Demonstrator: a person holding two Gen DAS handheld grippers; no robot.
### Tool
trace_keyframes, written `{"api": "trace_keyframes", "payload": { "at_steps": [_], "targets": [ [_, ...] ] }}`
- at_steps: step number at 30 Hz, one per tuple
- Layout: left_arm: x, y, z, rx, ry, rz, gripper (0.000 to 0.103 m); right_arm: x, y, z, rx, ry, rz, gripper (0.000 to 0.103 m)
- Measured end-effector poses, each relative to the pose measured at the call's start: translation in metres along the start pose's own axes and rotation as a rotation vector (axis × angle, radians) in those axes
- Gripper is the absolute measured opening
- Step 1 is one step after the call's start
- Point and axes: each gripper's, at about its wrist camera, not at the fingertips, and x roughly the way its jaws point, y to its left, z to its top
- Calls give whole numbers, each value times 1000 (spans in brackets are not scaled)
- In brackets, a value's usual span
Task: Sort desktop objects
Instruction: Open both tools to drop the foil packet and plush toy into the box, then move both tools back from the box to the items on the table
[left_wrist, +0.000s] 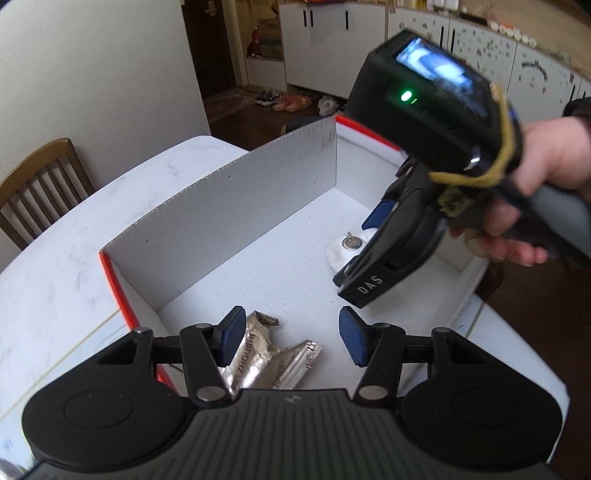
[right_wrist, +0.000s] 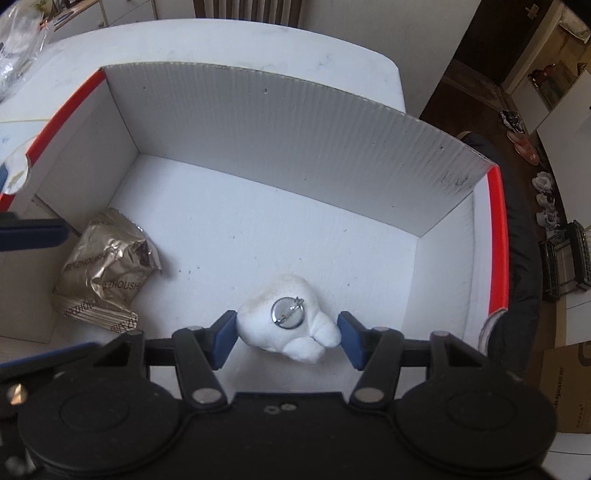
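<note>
1. The white plush badge (right_wrist: 286, 326) lies on the box (right_wrist: 258, 122) floor, between my right gripper (right_wrist: 286, 339) pads, barely touching.
2. Left gripper (left_wrist: 291, 338) hangs apart, empty, above the foil packet (left_wrist: 258, 354).
3. I judge this the drop-off; next, lift clear.

A white marble-look table (left_wrist: 66, 258) fills the middle, with a wooden chair (left_wrist: 40, 184) at nine o'clock against a pale wall (left_wrist: 92, 66). White cabinets (left_wrist: 325, 48) stand at twelve o'clock above a dark floor (left_wrist: 240, 110) strewn with shoes (left_wrist: 291, 103).
</note>
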Motion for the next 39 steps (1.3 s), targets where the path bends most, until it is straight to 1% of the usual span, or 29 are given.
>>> {"api": "trace_keyframes", "payload": {
  "at_steps": [3,4,8,9,10,12,14,15,18,20,24,26,27,30,34,36,37,39],
  "targets": [
    [-9,-1,-3,-23,-20,-8,55,-1,4,0,-17,9,-5,68],
    [-13,-2,-4,-32,-25,-7,55,-2,6,0,-21,4,-12,72],
    [-29,-3,-10,-56,-62,6,55,-9,8,-2,-21,-21,-14,81],
    [-33,-2,-10,-64,-72,11,55,-11,8,-2,-20,-27,-7,86],
    [-37,-2,-12,-73,-79,11,55,-14,9,-3,-18,-36,-2,90],
    [-46,-1,-14,-93,-91,15,56,-21,7,-4,-13,-60,11,90],
    [-54,0,-17,-110,-104,20,61,-29,7,-8,-9,-85,21,94],
    [-59,0,-18,-117,-111,21,62,-33,8,-9,-9,-103,26,96],
    [-69,4,-23,-137,-132,31,63,-47,8,-14,0,-154,46,97],
    [-73,9,-25,-156,-140,29,71,-57,8,-16,6,-189,57,100],
    [-84,11,-34,-177,-157,31,73,-75,5,-23,28,-254,70,102],
    [-89,13,-37,-182,-164,38,79,-82,3,-28,53,-286,74,103],
    [-92,14,-38,-185,-170,41,80,-85,3,-30,69,-302,75,103],
    [-100,18,-43,-198,-188,42,80,-95,4,-36,123,-352,57,103],
    [-112,23,-51,-209,-208,51,80,-108,7,-42,174,-396,59,103],
    [-118,26,-55,-214,-217,53,81,-114,11,-46,192,-414,62,103],
    [-120,28,-57,-217,-221,56,83,-117,14,-48,195,-424,63,103],
    [-127,32,-62,-223,-231,63,84,-122,24,-50,198,-442,64,103]
  ]
}}
